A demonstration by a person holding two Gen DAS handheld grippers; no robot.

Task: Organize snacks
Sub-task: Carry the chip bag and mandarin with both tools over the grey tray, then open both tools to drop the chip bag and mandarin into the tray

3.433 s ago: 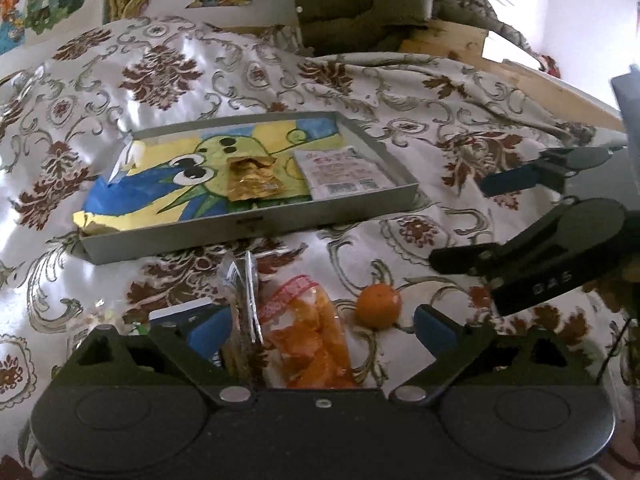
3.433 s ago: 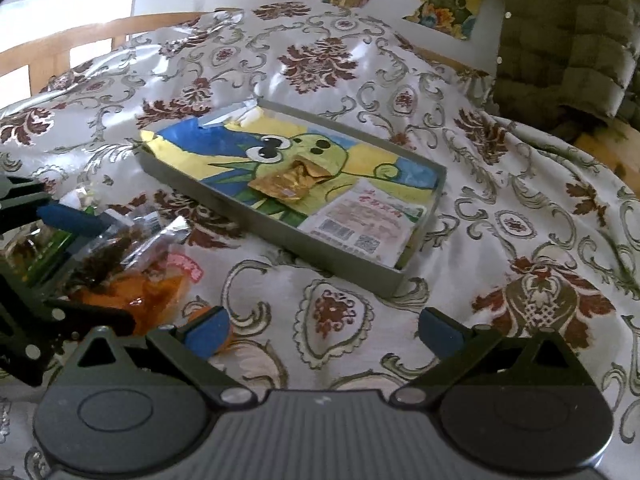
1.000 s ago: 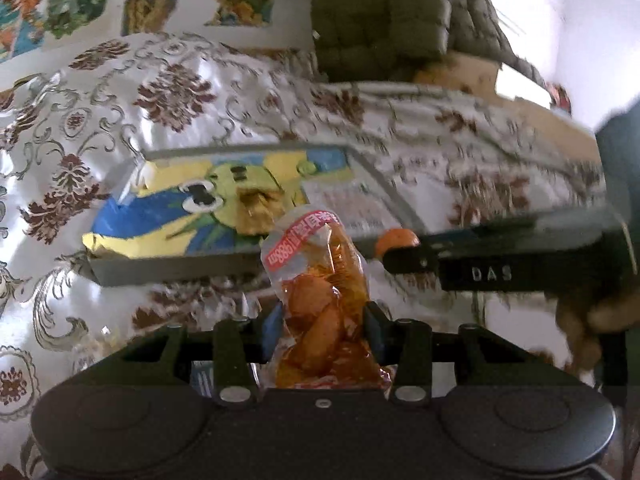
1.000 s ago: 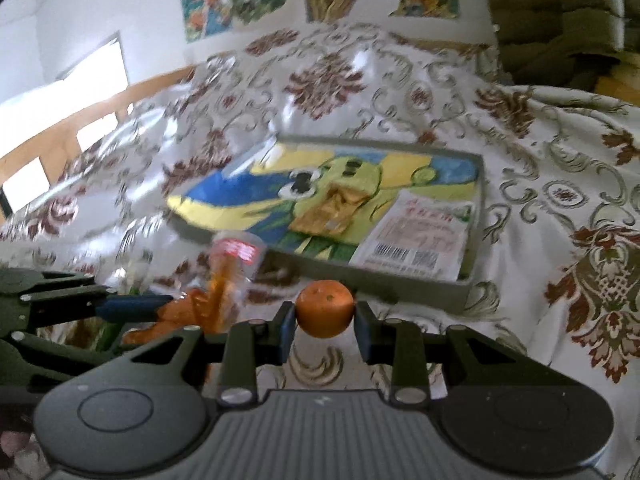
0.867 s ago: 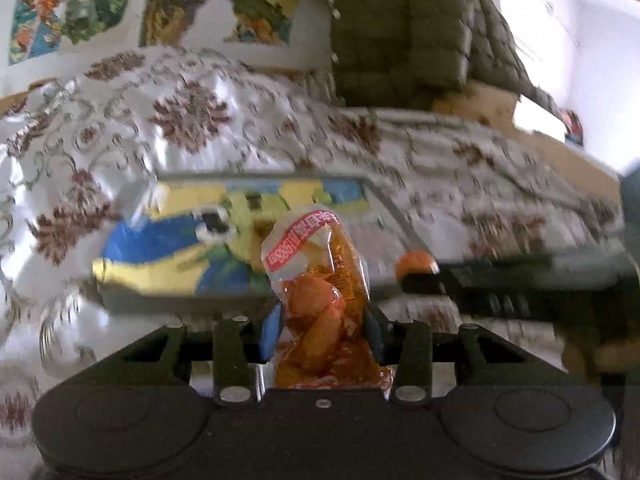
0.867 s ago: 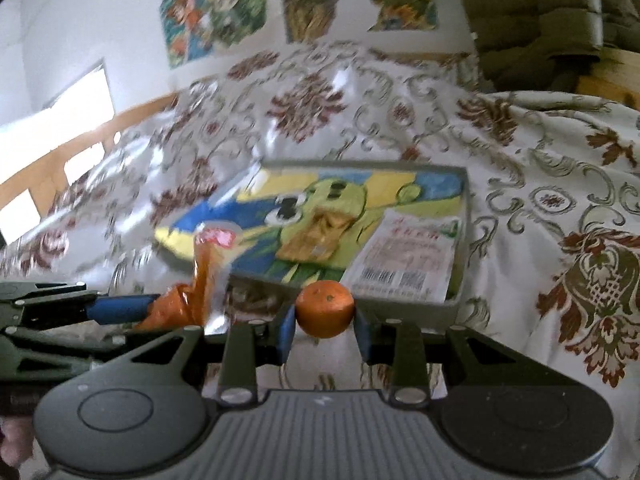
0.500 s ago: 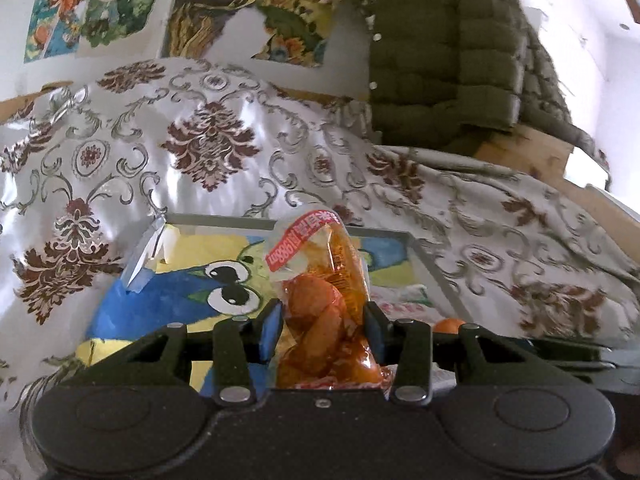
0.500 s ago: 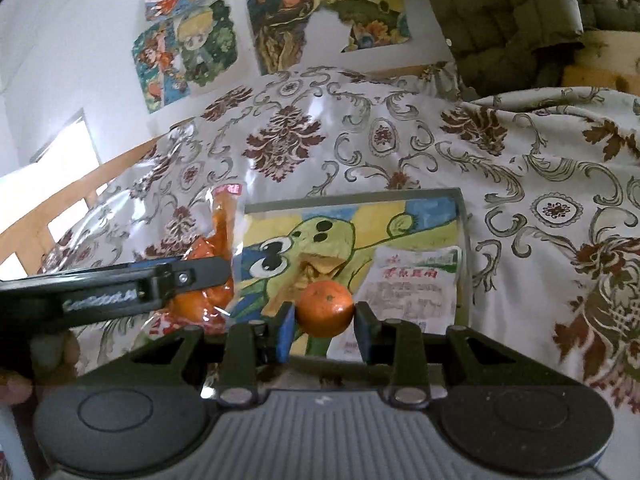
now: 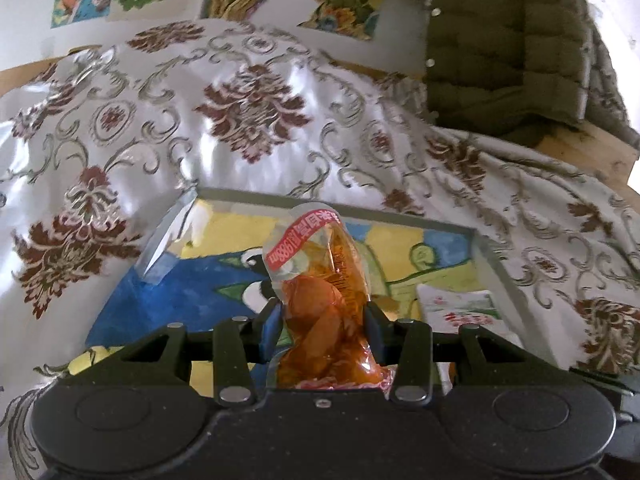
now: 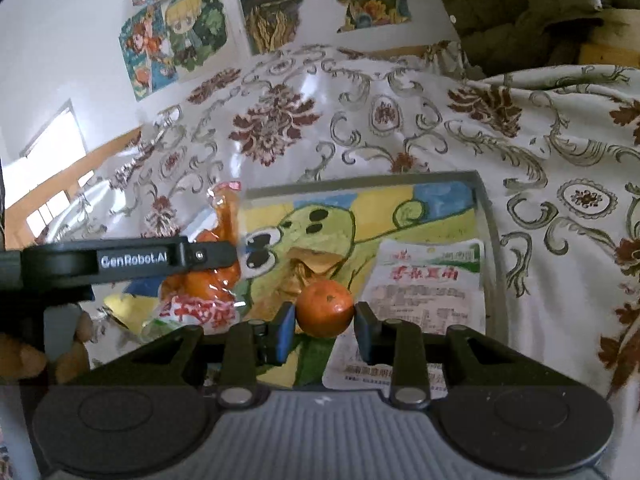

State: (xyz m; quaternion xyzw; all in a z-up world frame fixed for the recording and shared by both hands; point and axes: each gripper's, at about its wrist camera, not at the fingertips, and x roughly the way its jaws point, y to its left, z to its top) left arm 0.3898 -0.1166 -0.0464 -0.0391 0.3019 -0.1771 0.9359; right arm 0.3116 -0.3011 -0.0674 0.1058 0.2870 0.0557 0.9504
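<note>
The left gripper (image 9: 322,330) has its fingers clenched on a clear plastic packet of orange-red snack pieces with a red label (image 9: 322,308), held upright above the near part of a shallow grey rectangular tray lined with a blue, yellow and green cartoon picture (image 9: 492,256). The right gripper (image 10: 325,332) has its fingers clamped on a small round orange mandarin (image 10: 325,307), held over the same tray.

The tray rests on a white cloth with brown floral pattern (image 9: 248,120).

The right wrist view shows items the left does not: the left gripper seen side-on with its packet, part of the hand (image 10: 24,356) holding it at the left edge, and a crumpled golden-brown wrapper (image 10: 306,268) lying mid-tray behind the mandarin. It also shows most of a flat white printed packet (image 10: 428,292) in the tray's right part; the left wrist view shows only its upper corner.

The left wrist view alone shows the tray's raised far-left corner flap.
</note>
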